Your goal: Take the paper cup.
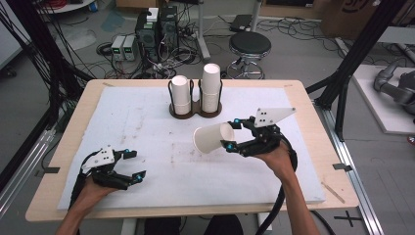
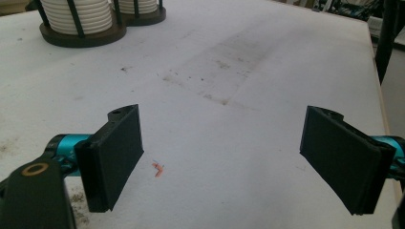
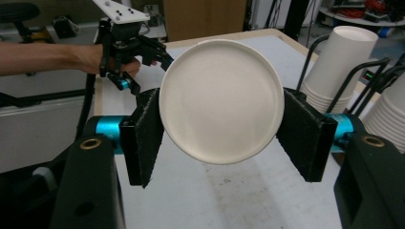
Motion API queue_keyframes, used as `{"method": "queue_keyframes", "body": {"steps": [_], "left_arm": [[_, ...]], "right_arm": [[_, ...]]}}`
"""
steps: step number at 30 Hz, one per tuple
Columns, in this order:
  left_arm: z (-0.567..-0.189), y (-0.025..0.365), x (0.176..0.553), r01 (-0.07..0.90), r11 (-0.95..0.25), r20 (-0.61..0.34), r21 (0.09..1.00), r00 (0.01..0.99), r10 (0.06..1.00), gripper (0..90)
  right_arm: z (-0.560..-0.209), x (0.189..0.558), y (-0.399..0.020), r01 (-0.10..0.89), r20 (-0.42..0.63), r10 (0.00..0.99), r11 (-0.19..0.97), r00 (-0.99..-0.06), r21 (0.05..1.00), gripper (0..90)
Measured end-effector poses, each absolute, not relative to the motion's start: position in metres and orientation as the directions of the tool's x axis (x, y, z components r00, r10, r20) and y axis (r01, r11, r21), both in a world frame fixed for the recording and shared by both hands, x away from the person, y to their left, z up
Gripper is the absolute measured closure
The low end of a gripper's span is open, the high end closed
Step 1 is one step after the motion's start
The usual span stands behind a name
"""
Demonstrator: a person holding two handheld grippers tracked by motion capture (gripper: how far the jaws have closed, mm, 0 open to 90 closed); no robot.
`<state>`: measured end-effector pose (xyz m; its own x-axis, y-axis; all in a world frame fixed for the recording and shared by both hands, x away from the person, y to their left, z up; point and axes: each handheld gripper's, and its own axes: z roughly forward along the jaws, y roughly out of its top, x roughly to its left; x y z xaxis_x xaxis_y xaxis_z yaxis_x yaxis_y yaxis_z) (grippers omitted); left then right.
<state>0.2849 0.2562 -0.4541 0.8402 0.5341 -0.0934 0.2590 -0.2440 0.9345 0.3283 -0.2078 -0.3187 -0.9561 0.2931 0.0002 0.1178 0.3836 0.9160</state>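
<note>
White paper cup (image 1: 211, 137) lies sideways in the right claw (image 1: 229, 134), pinched between the black jaws above the tabletop (image 1: 147, 127), just in front of the cup holder (image 1: 195, 108) with its two stacks. Nearer the person and well left of the holder, the left claw (image 1: 138, 164) rests spread, gripping nothing.

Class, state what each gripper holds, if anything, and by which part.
Right gripper clamps a white paper cup by its side walls near the base. Left gripper holds nothing.
</note>
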Motion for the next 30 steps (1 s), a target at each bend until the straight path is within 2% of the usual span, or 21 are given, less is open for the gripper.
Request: {"method": "queue_keyframes", "body": {"steps": [30], "left_arm": [[-0.454, 0.256, 0.284, 0.257, -0.246, -0.089, 0.934, 0.838, 0.538, 14.4]], "right_arm": [[-0.346, 0.316, -0.21, 0.143, 0.042, 0.297, 0.328, -0.954, 0.934, 37.0]]}}
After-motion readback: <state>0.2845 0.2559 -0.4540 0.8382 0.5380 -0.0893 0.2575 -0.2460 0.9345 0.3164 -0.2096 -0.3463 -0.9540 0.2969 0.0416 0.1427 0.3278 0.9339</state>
